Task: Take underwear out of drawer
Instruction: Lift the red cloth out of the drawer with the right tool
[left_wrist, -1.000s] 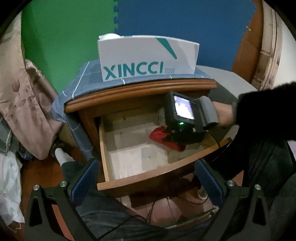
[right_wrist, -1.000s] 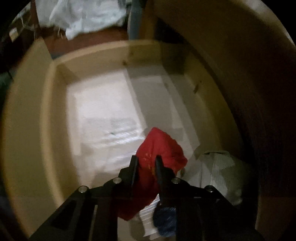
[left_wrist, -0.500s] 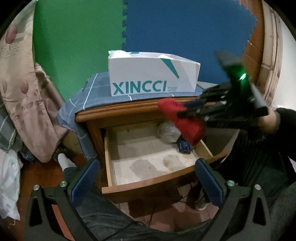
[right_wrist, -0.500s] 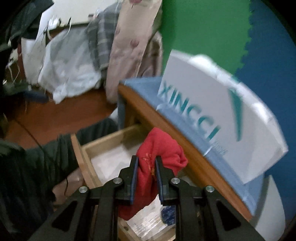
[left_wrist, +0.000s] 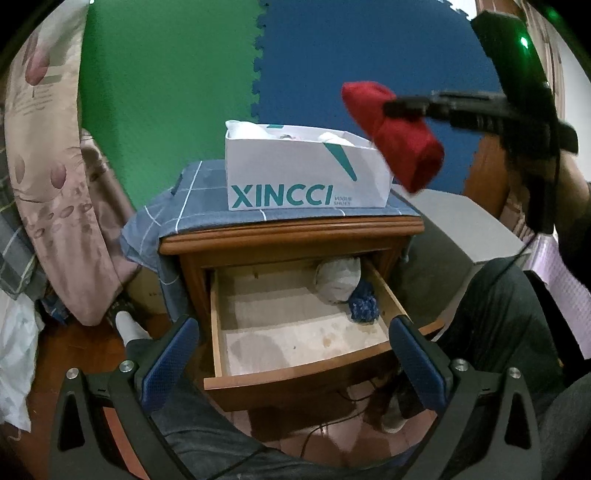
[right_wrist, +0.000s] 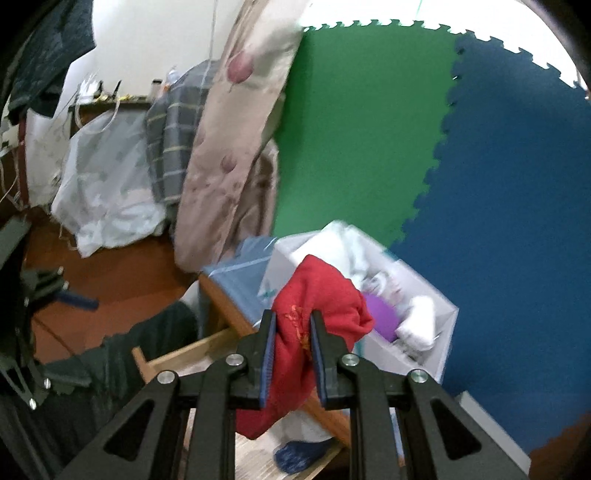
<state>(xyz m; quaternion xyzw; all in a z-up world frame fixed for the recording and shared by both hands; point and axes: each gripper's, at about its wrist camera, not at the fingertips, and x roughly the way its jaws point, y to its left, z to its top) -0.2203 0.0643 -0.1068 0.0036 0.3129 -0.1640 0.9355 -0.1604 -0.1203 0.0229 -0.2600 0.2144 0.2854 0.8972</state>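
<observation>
**Above the open drawer: red underwear lifted clear, pinched in right jaws**

Nearest the right wrist camera, the right gripper (right_wrist: 292, 326) has its jaws narrow, clamped on the red underwear (right_wrist: 321, 295). The cloth bunches above the pads and hangs in a loose tail below them. It looks soft, limp and light, and it sags under its own weight. The knit reads as grippy rather than slippery; nothing fragile. Judgement: a pinch through a bunched fold, as here, holds several layers and seems secure; a single edge would likely slip or unroll.

From the left wrist camera, the left gripper (left_wrist: 293, 352) has its jaws wide with nothing between them, pointing at the drawer (left_wrist: 295, 365). The drawer stands pulled out; a pale bundle (left_wrist: 338, 278) and a blue item (left_wrist: 364, 304) lie at its right rear corner.

Farther back, the underwear (left_wrist: 397, 134) hangs well above the nightstand, in front of the white shoebox (left_wrist: 306, 173) on the checked cloth (left_wrist: 207, 206). Green and blue foam mats form the backdrop.

Judgement: removal essentially done; set-down remains.
</observation>
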